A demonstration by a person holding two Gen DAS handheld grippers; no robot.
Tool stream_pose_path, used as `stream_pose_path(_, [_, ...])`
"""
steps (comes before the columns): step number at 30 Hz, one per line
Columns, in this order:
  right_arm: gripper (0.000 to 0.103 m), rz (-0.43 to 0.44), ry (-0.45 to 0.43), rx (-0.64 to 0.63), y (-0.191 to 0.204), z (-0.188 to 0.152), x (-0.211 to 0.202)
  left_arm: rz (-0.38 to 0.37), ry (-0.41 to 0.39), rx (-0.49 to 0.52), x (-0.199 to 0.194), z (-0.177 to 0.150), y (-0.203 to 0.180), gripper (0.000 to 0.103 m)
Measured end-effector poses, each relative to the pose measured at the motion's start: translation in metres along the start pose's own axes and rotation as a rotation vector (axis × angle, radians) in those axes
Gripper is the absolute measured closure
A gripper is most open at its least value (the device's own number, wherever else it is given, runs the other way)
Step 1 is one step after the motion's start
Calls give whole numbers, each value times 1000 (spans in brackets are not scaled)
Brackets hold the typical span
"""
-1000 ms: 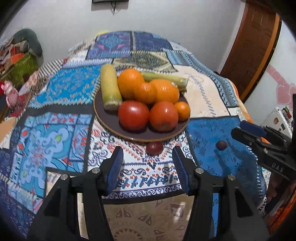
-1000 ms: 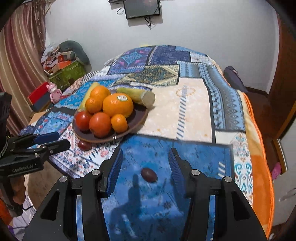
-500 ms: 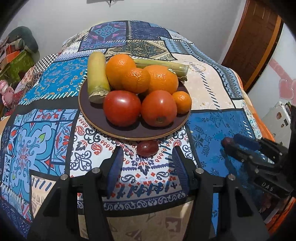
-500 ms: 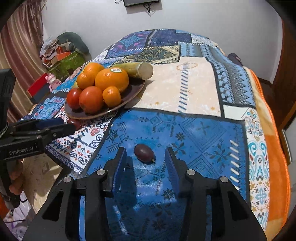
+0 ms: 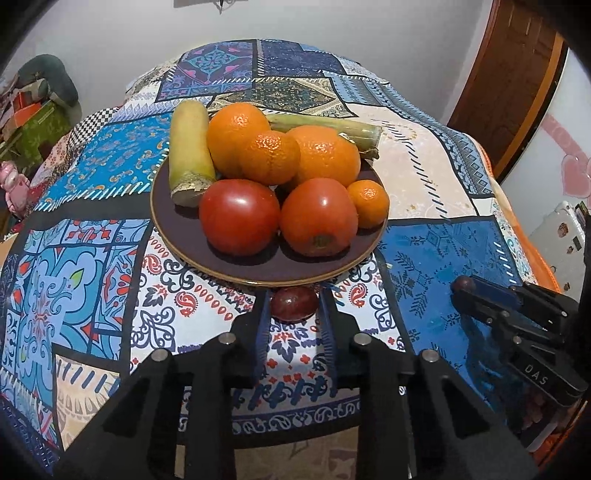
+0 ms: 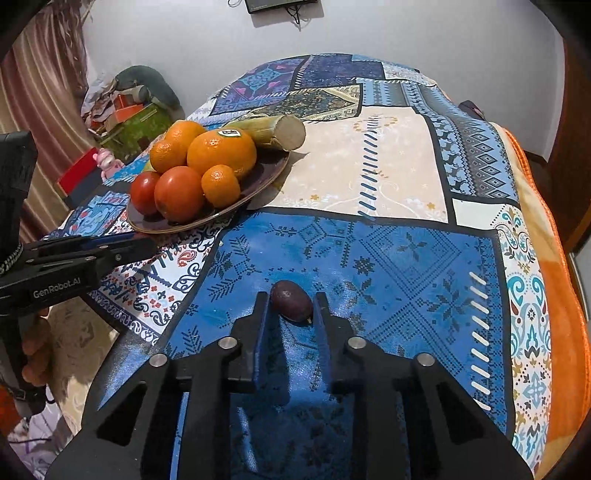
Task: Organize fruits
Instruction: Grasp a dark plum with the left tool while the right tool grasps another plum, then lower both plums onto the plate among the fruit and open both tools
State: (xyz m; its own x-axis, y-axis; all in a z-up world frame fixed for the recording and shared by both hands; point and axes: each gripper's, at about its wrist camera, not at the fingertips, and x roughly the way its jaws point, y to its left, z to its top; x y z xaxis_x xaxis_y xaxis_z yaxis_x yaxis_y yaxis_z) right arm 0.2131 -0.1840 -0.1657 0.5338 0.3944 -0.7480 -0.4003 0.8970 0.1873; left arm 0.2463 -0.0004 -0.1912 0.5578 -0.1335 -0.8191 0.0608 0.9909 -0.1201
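A patchwork blanket [image 6: 388, 177] in blues, cream and orange covers the bed, with an orange border falling off its right edge. Behind it stands a plain pale wall [image 6: 369, 33] with a dark screen [image 6: 280, 4] mounted high, a brown wooden door [image 5: 517, 74] on the right, and a striped curtain [image 6: 40, 92] on the left above a heap of boxes and cloth [image 6: 129, 107].

A dark plate [image 5: 258, 271] sits on the blanket, loaded with two tomatoes [image 5: 240, 216], several oranges [image 5: 321, 158] and two pale green stalks [image 5: 188, 147], one of them jutting over the far rim.

Just in front of the plate's near rim lies a dark red plum [image 5: 294, 302]. The left gripper [image 5: 293, 306] has closed in on it, both pads flanking the fruit and apparently touching its sides, though it rests on the blanket.

Well to the right, on a blue patch, lies a second dark plum [image 6: 291, 301]. The right gripper [image 6: 290, 306] brackets it narrowly, the right pad touching and the left pad right at its side; it also rests on the blanket.
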Motion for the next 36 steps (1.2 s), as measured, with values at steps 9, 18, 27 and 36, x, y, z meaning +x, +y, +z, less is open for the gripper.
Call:
stream_pose_path(9, [83, 20, -13, 4, 2, 4, -5, -18, -26, 18, -12, -3, -4, 78])
stream_pose_path(18, [83, 20, -60, -55, 23, 22, -17, -8, -93, -2, -43, 7, 15, 78])
stream_pose_path(27, [83, 53, -101, -112, 49, 50, -9, 12, -155, -20, -62, 27, 33, 78])
stream_pose_path(36, [83, 73, -131, -148, 68, 74, 6, 11, -181, -31, -56, 49, 43, 78])
